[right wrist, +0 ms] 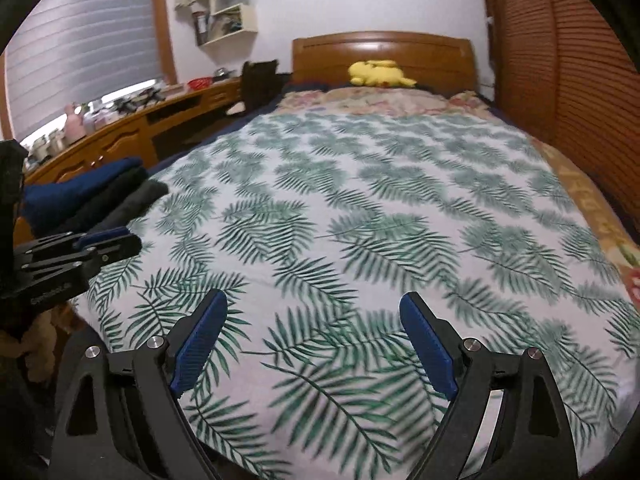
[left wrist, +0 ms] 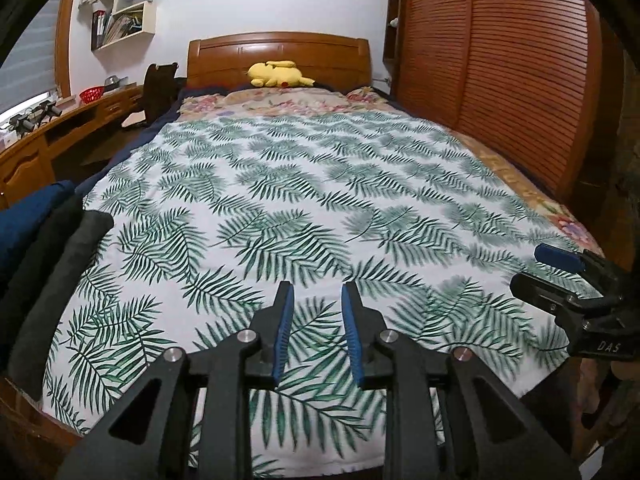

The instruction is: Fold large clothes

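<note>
1. Folded dark clothes (left wrist: 44,248) lie stacked at the bed's left edge, apparently done.
2. Leaf-print sheet (left wrist: 304,208) lies flat, no folds showing.
3. Left gripper (left wrist: 316,300) and right gripper (right wrist: 314,308) hover with jaws parted, empty.

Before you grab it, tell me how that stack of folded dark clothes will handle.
The folded dark clothes look soft, so they would likely sag from one gripper. Stacked loosely at the bed's edge, the layers may slide apart if pushed. Probably light, not fragile.

Sheet (left wrist: 304,184) spread over the bed, folded clothes (left wrist: 44,248) stacked near left (at the edge), plush toy (left wrist: 276,74) far by the headboard (left wrist: 280,50)
</note>
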`<action>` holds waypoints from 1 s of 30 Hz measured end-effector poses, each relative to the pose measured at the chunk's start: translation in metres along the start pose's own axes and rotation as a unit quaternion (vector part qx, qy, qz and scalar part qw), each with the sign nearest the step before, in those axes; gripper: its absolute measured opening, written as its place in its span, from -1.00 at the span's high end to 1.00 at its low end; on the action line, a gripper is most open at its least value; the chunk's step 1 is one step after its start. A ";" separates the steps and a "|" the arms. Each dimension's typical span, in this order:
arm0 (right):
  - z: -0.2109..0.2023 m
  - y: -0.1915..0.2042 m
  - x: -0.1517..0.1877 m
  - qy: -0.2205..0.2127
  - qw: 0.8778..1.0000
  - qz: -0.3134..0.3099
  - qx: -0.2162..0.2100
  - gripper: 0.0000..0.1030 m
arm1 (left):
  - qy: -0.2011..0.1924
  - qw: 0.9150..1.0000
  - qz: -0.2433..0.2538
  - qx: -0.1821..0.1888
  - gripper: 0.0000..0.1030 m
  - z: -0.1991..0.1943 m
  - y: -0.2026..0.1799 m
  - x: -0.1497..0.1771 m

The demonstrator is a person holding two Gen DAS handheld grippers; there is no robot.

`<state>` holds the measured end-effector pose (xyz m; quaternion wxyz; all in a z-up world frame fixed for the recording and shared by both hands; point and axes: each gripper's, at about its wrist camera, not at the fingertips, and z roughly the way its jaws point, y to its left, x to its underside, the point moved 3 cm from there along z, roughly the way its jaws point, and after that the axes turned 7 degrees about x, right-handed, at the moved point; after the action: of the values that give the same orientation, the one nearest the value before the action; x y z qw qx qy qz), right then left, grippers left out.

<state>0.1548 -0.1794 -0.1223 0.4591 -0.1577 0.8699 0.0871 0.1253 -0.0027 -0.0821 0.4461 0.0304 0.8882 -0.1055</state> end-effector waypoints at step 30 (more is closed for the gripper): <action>-0.114 -0.009 -0.043 -0.131 0.990 0.026 0.045 -0.74 | -0.089 0.996 0.025 -0.013 0.50 -0.097 -0.029 -0.034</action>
<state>0.0932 -0.2136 -0.0228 0.5734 -0.1010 0.8092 0.0794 0.0653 -0.0092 0.0059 0.5265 0.0370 0.8450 -0.0855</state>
